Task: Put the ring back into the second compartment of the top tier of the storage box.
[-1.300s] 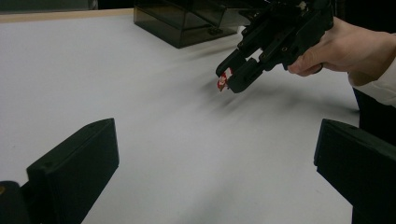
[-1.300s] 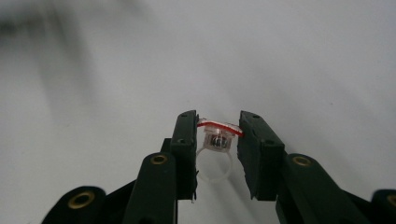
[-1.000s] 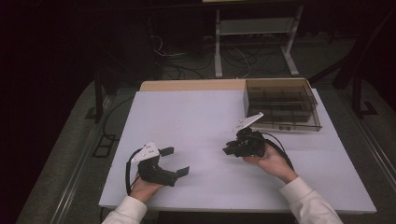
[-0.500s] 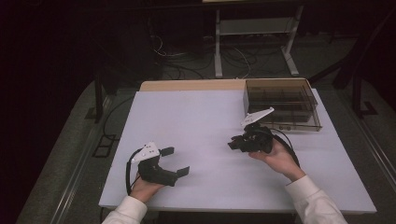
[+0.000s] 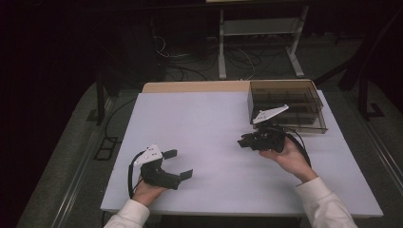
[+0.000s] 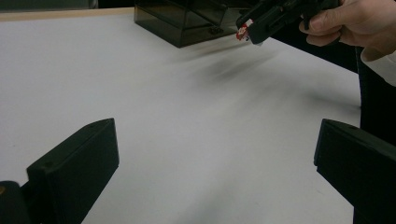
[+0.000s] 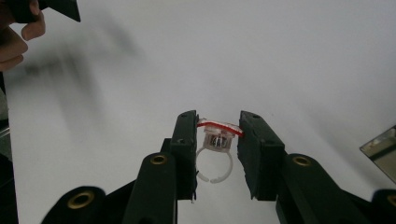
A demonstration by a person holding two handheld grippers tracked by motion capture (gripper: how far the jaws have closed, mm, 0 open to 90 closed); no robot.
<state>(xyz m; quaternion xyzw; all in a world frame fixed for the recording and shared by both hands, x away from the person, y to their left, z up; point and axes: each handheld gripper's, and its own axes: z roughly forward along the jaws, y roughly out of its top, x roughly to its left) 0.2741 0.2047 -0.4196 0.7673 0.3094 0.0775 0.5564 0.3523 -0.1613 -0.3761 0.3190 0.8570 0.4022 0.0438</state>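
- Right gripper (image 7: 218, 135): pinching a clear plastic ring (image 7: 215, 154) with a red-rimmed top, hovering at 3 o'clock over the white table (image 5: 209, 123).
- Left gripper (image 5: 177, 165): jaws spreading wide, holding nothing, at 7 o'clock.
- Smoky compartment box (image 5: 287, 105): sitting at 1 o'clock.

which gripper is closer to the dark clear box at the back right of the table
Right. The right gripper, holding a small red-topped ring, is lifted just in front of the box. The left gripper rests open near the table's front left, well away.
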